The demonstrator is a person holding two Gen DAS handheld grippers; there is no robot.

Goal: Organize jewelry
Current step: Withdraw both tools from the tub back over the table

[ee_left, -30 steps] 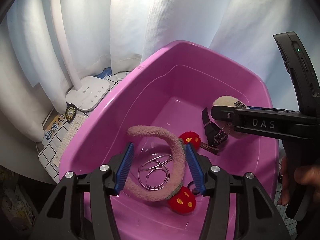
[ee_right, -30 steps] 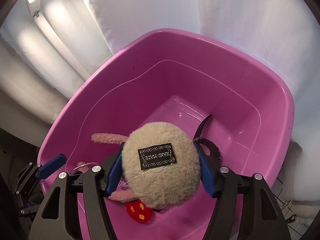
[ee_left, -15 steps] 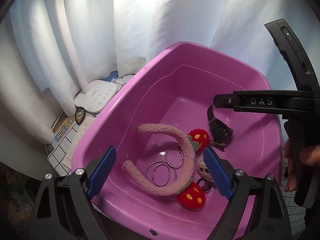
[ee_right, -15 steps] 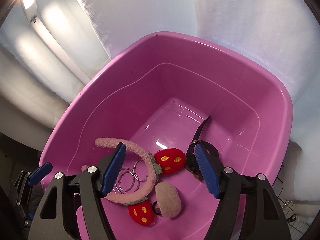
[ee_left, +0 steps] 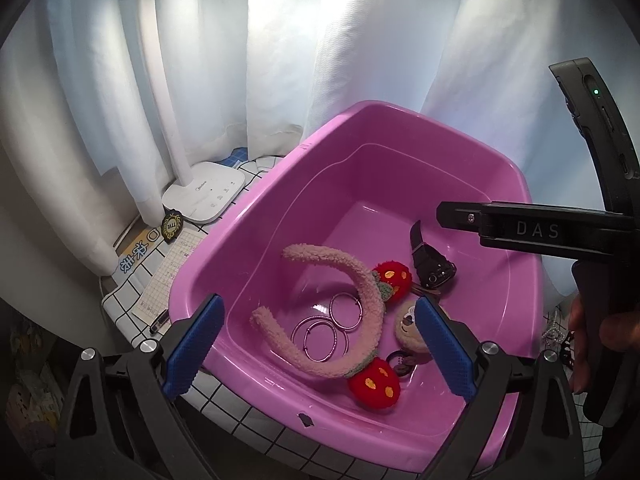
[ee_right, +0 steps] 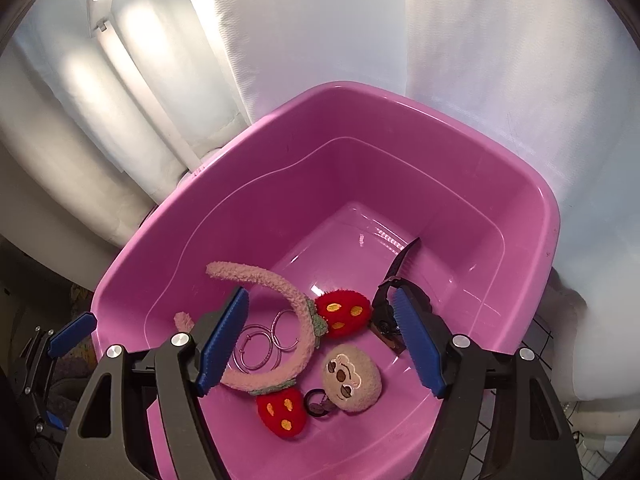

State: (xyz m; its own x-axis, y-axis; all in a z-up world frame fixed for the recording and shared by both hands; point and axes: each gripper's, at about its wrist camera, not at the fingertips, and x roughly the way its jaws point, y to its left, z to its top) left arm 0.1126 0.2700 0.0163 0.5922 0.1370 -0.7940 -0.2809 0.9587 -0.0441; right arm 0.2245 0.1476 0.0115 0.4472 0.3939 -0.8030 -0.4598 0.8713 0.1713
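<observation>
Both your grippers hang over the pink tub [ee_left: 256,216], left gripper [ee_left: 316,356] and right gripper [ee_right: 320,344] with jaws spread wide, holding nothing. The plush headband [ee_right: 296,312], hoop rings [ee_left: 320,332], watch [ee_left: 430,266] and plush face keychain [ee_right: 352,380] lie on the tub floor. Headband likely light, springy: grab its band. Rings thin, probably slippery.

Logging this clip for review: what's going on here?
A person with two handheld grippers is sorting accessories into a pink tub. Both the left gripper and right gripper hang open and empty above it. Inside lie a fuzzy strawberry headband, metal hoops, a plush bear charm and a black watch.
</observation>
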